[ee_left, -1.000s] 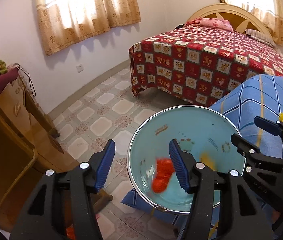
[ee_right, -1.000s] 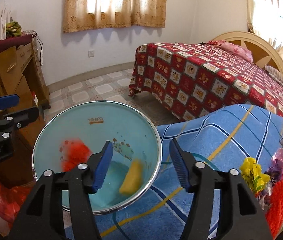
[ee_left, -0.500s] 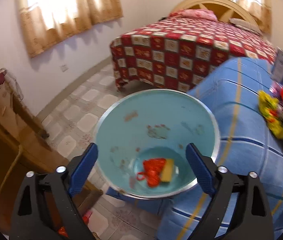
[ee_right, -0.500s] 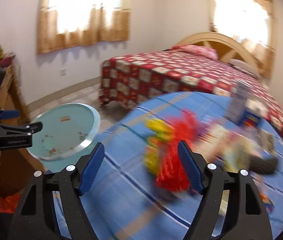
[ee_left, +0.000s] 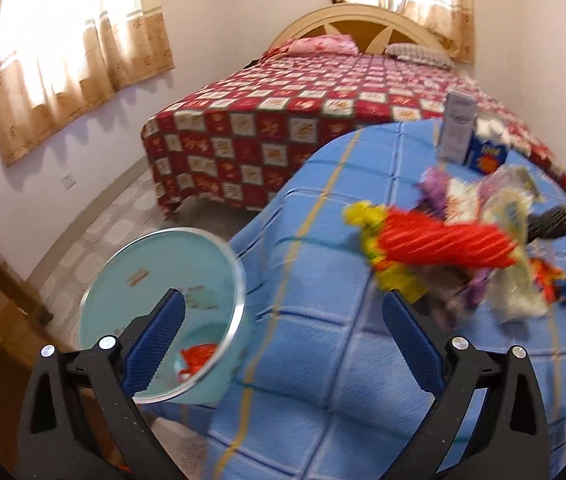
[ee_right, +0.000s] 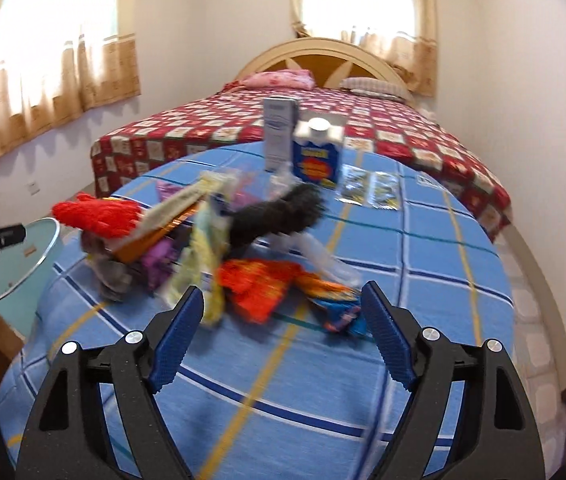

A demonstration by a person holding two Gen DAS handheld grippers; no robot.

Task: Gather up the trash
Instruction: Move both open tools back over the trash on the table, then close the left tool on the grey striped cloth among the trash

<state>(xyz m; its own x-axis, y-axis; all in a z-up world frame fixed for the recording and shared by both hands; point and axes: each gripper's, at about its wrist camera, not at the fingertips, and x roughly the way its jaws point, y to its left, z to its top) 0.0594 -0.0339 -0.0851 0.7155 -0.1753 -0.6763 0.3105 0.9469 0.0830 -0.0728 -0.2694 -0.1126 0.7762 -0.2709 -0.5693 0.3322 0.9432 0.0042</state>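
Right wrist: empty tongs (ee_right: 283,332) (wide) above trash pile (ee_right: 211,240).

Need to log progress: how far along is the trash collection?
Early. Done: one red scrap lies in the light-blue bin. In hand: nothing; left gripper and right gripper are open, jaws just widened. Left: the trash pile on the blue blanket.

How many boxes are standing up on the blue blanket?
2. A tall pale box stands at the blanket's far edge; a shorter blue carton stands just right of it. The trash pile may hide others.
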